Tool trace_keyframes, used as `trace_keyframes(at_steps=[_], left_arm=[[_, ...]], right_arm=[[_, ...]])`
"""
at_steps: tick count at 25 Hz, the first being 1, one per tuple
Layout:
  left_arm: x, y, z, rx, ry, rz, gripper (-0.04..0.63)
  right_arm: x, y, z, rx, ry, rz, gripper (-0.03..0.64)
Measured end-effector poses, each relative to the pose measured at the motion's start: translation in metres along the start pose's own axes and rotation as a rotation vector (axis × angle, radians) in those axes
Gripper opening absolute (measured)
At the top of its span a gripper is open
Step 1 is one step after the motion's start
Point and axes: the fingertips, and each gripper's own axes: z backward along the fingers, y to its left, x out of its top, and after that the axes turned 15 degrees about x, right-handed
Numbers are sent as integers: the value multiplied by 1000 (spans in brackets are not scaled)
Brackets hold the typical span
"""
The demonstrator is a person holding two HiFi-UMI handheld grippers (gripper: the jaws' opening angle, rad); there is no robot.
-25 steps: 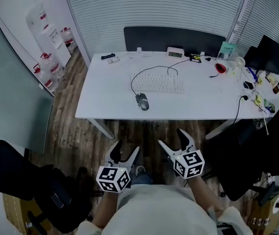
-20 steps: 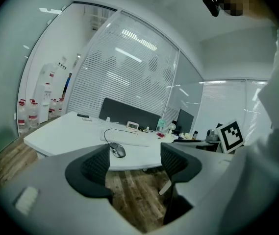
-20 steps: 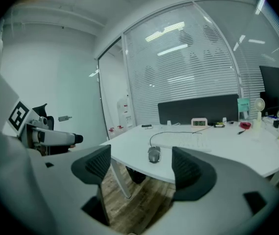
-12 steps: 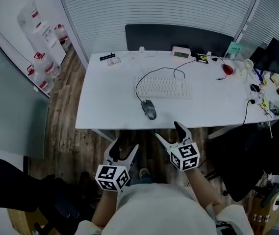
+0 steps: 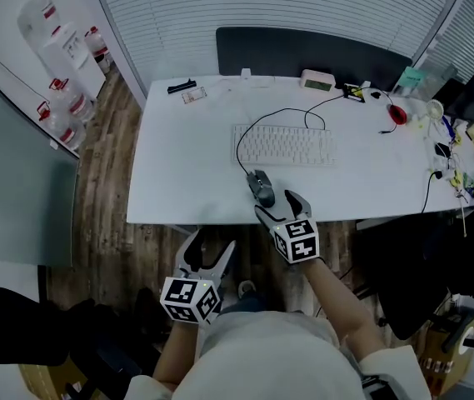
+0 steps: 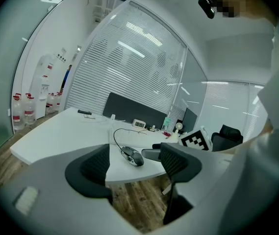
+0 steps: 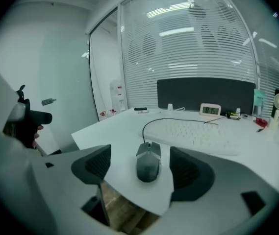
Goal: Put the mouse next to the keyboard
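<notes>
A dark wired mouse [image 5: 261, 187] lies near the front edge of the white desk [image 5: 178, 157], just in front of the white keyboard [image 5: 285, 144]; its cable loops round the keyboard's left end. My right gripper [image 5: 276, 207] is open at the desk's front edge, directly behind the mouse. In the right gripper view the mouse [image 7: 148, 161] sits just ahead of the open gap between the two pads, apart from both, with the keyboard [image 7: 198, 131] beyond. My left gripper [image 5: 212, 248] hangs open below desk level over the floor, holding nothing; its view shows the mouse [image 6: 132, 155] further off.
A small clock [image 5: 317, 79], a red object [image 5: 397, 115] and cluttered cables line the desk's back and right. A dark partition [image 5: 303, 52] stands behind. A black office chair [image 5: 436, 257] is at the right, water bottles [image 5: 62, 107] at the left.
My right gripper has moved forward and up from over the floor to the desk's front edge, right behind the mouse. The left gripper has hardly moved. The view has drawn closer to the desk.
</notes>
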Motion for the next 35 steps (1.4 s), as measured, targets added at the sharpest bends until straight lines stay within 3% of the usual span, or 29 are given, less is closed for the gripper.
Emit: trace_keyframes(at_steps=[17, 20, 27, 35], left_arm=[[-6, 26, -20, -15, 42, 10, 314], [-9, 26, -19, -19, 48, 10, 314], [-11, 24, -13, -23, 54, 12, 314], [-7, 12, -12, -44, 47, -1, 314]], right_arm=[[-39, -40, -88, -45, 229, -56, 364], [-45, -46, -91, -69, 248, -77, 316], [-46, -47, -86, -81, 249, -64, 292], [-30, -40, -65, -101, 182, -35, 291]])
